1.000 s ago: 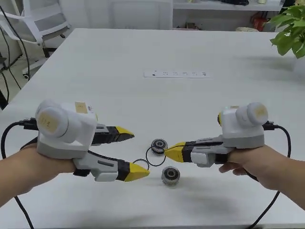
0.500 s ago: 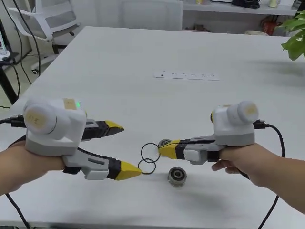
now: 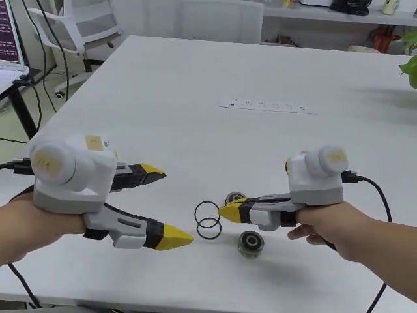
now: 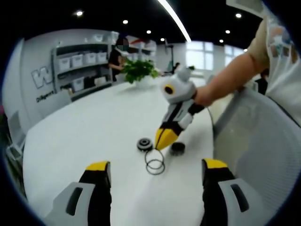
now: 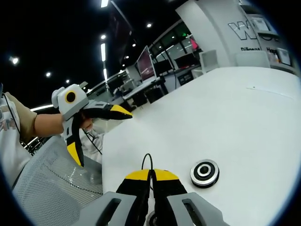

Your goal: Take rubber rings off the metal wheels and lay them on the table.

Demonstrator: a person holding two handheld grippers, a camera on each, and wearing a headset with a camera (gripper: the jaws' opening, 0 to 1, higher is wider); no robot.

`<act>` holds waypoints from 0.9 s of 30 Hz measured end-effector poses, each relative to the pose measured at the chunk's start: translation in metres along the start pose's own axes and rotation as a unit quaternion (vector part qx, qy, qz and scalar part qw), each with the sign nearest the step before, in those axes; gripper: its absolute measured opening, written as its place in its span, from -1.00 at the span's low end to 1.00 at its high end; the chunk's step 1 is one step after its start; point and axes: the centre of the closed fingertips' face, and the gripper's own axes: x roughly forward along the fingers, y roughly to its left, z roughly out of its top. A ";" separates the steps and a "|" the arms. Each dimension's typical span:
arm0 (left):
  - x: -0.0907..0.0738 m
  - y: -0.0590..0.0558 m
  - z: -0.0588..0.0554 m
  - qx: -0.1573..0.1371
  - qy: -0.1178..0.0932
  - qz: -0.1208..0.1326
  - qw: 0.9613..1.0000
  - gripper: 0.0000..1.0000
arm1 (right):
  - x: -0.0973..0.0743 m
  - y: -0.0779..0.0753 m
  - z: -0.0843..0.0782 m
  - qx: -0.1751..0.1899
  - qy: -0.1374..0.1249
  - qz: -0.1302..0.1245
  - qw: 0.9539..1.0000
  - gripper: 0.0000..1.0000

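Two thin black rubber rings (image 3: 207,210) (image 3: 209,227) lie side by side on the white table (image 3: 195,124); in the left gripper view they are rings (image 4: 155,163). My right gripper (image 3: 223,210) is shut, with the upper ring pinched at its yellow tips; that ring (image 5: 147,163) rises as a black arc from between the tips. One metal wheel (image 3: 234,196) sits just behind this gripper, a second wheel (image 3: 251,243) in front of it. My left gripper (image 3: 166,205) hovers open left of the rings, holding nothing.
A white power strip (image 3: 264,104) lies flat at mid-table. Office chairs (image 3: 71,26) stand beyond the far left corner, a plant (image 3: 412,65) at the right edge. The table's near edge runs just below both hands. A cable (image 3: 381,195) trails from the right gripper.
The right gripper has drawn its ring leftward, clear of the rear wheel, beside the other ring. The left gripper has barely moved. The head camera has shifted.
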 end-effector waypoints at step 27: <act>-0.006 -0.001 -0.011 -0.013 0.007 0.004 1.000 0.78 | 0.010 -0.016 -0.023 0.039 0.036 -0.027 0.998 -1.00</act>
